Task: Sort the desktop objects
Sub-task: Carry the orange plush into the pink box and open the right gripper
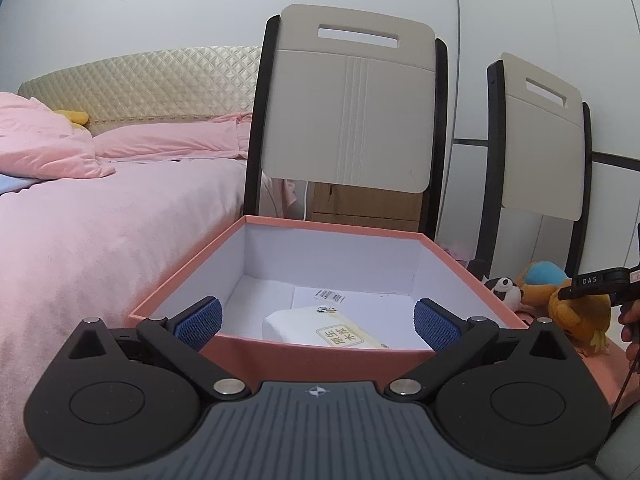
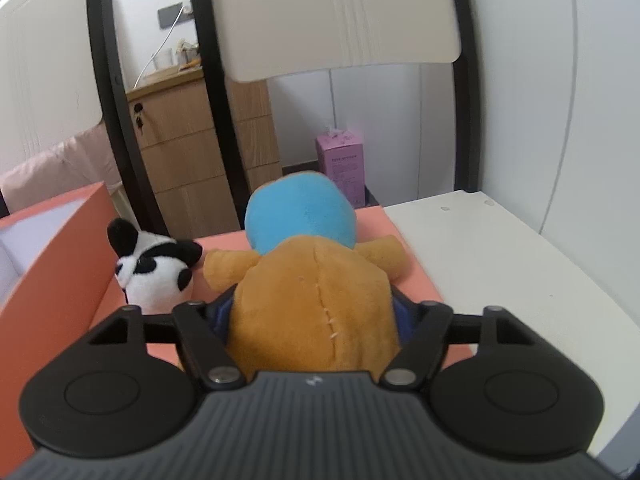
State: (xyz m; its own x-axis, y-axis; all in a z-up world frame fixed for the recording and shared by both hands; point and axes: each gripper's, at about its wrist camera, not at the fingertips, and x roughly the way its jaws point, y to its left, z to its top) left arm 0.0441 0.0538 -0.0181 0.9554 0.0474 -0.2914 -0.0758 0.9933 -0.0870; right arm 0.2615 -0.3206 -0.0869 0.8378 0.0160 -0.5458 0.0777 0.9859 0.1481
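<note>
An open orange box (image 1: 280, 354) with a white inside sits in front of my left gripper (image 1: 318, 322), which is open and empty over its near wall. A white tissue pack (image 1: 320, 326) and a paper slip (image 1: 332, 295) lie in the box. My right gripper (image 2: 314, 320) is shut on the body of an orange plush toy with a blue head (image 2: 308, 304); its pads press into both sides. The plush also shows in the left wrist view (image 1: 568, 304). A small panda plush (image 2: 154, 270) lies left of it, next to the box wall (image 2: 60, 280).
The toys lie on an orange mat (image 2: 408, 264) on a white tabletop (image 2: 500, 248). Two chair backs (image 1: 348, 112) stand behind the table. A pink bed (image 1: 100, 220) is to the left. A wooden drawer unit (image 2: 188, 152) and a purple carton (image 2: 342, 164) stand beyond.
</note>
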